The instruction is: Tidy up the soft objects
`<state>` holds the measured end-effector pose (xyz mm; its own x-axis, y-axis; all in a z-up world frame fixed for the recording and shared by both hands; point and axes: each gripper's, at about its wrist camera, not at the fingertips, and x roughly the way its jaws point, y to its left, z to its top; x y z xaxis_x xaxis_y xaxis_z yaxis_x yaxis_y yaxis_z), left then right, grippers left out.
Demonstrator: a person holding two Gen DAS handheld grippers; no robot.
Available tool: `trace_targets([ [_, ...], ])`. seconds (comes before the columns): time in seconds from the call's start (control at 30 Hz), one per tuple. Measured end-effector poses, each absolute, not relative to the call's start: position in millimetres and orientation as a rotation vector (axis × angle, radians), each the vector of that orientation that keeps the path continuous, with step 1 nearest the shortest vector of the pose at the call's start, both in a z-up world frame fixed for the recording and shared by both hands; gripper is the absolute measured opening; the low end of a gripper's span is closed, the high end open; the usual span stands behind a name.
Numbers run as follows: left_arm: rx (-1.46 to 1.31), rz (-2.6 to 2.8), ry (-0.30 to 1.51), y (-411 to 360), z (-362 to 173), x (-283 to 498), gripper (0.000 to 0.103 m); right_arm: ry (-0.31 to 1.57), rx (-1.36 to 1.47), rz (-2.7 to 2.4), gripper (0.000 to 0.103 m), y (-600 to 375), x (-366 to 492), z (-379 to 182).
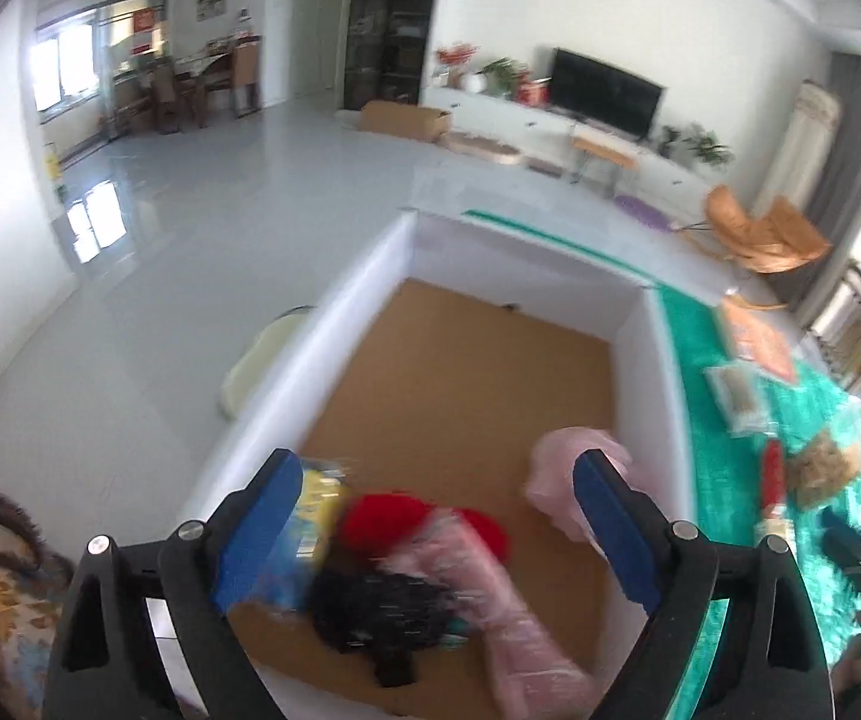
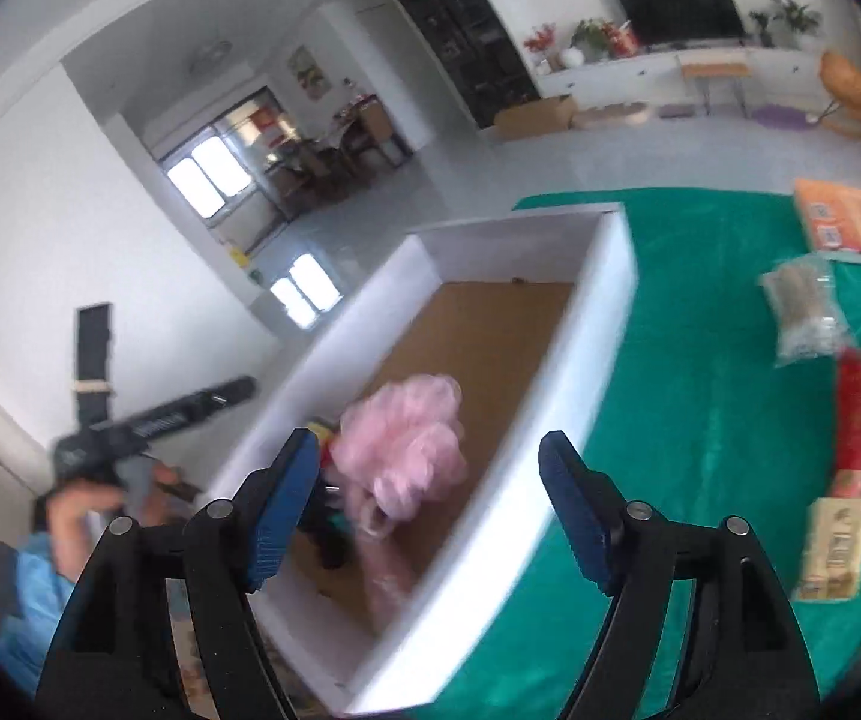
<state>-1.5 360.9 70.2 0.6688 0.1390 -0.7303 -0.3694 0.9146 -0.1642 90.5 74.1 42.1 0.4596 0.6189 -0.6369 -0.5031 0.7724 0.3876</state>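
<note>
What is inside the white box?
The white box holds a pink mesh puff, a red soft item, a black one, pink and yellow packets. Anything beneath that pile is hidden.

box (image 1: 358, 306) far half bare, near end cluttered

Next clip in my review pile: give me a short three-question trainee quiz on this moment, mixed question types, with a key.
1. True or false: the pink bath pouf lies inside the white box.
2. Multiple choice: the left gripper and the right gripper are
A. both open with nothing held
B. both shut on packets
C. one open, one shut on a red item
3. Fill in: the packets still outside the box, such as the orange packet, lie on a ____ cloth.

Key
1. True; it rests on the box's brown floor beside the red item.
2. A
3. green
</note>
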Motion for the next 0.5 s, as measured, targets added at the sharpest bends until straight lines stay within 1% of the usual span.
trace_targets([
  [0.1, -0.288, 0.132, 0.757, 316, 76, 6, 0.092, 0.866, 0.082, 0.43, 0.078, 17, 83, -10],
  [0.2, -0.251, -0.047, 0.751, 255, 78, 16, 0.092, 0.904, 0.052, 0.161, 0.078, -48, 83, -62],
  [0.27, -0.236, -0.174, 0.765, 207, 73, 23, 0.092, 0.918, 0.052, 0.036, 0.078, -88, 82, -85],
  [0.37, -0.227, -0.28, 0.841, 146, 54, 34, 0.093, 0.89, 0.015, -0.082, 0.078, -128, 79, -94],
  [0.5, -0.182, -0.303, 0.966, 81, -1, 49, 0.093, 0.926, 0.081, -0.144, 0.079, -163, 82, -107],
])
